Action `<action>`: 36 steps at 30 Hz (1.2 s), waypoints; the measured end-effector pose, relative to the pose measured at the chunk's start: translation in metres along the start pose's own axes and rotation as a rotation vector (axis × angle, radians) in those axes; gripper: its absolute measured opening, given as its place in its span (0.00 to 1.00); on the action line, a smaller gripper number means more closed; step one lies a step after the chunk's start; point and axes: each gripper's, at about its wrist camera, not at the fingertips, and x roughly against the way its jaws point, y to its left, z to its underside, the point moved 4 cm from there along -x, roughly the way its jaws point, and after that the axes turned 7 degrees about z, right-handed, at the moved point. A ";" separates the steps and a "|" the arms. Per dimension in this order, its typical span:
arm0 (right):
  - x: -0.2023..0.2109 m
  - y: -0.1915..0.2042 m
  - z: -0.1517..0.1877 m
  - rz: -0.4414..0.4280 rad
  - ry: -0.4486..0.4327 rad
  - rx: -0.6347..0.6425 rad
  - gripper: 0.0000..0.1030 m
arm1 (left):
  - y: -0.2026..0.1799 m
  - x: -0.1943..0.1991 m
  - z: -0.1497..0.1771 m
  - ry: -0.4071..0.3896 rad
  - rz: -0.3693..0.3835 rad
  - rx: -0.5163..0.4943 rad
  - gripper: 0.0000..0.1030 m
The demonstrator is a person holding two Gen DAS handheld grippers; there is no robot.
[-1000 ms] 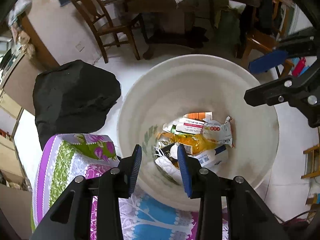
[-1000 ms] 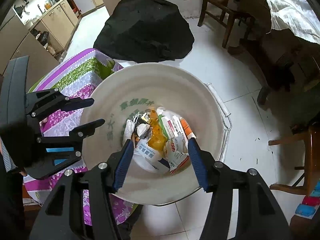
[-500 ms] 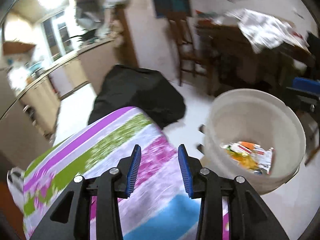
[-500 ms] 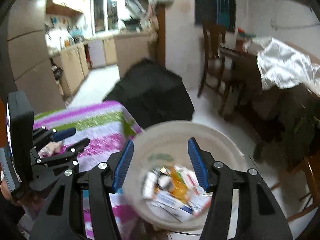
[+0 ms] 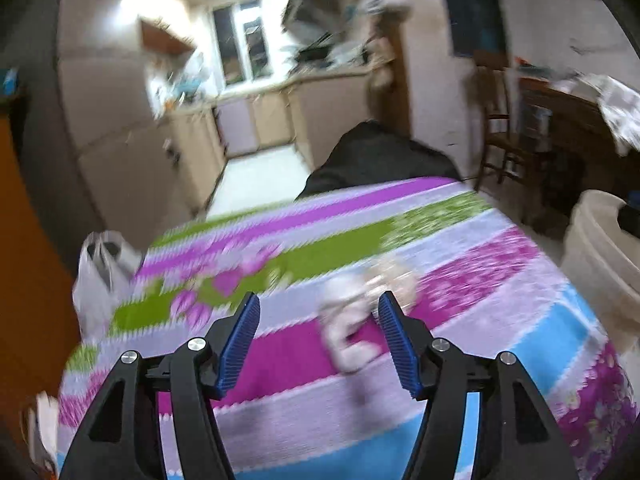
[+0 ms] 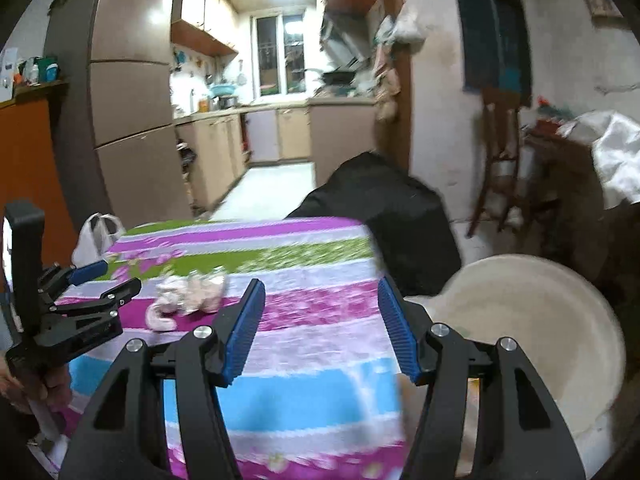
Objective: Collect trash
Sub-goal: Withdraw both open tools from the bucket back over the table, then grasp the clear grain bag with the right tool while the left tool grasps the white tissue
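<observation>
Table [image 6: 312, 396] draped in striped floral cloth, no legible writing, cream bucket [image 6: 532, 320] beside its right edge, left tool [image 5: 318, 336] opening over crumpled pale trash [image 6: 188, 296] on the cloth, right tool [image 6: 320, 328] spread, empty.

- The striped cloth [image 5: 360, 248] is smeared with blur in the left wrist view; its flowers cannot be made out
- A pale crumpled lump [image 5: 360, 312] on the cloth is too blurry to name
- The white bucket [image 5: 600, 248], right of the cloth, is cut off by the picture's edge; what is inside is hidden
- The black bag [image 6: 384, 220] behind the cloth is half hidden by it
</observation>
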 end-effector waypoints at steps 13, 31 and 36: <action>-0.111 0.088 0.006 -0.381 0.359 -0.028 0.55 | 0.009 -0.062 0.025 0.179 0.221 -0.072 0.46; -0.099 0.097 0.025 -0.480 0.466 0.041 0.34 | 0.025 -0.041 0.042 0.216 0.304 0.031 0.09; -0.020 0.061 0.056 -0.380 0.499 0.334 0.37 | 0.035 0.018 0.072 0.210 0.335 -0.037 0.09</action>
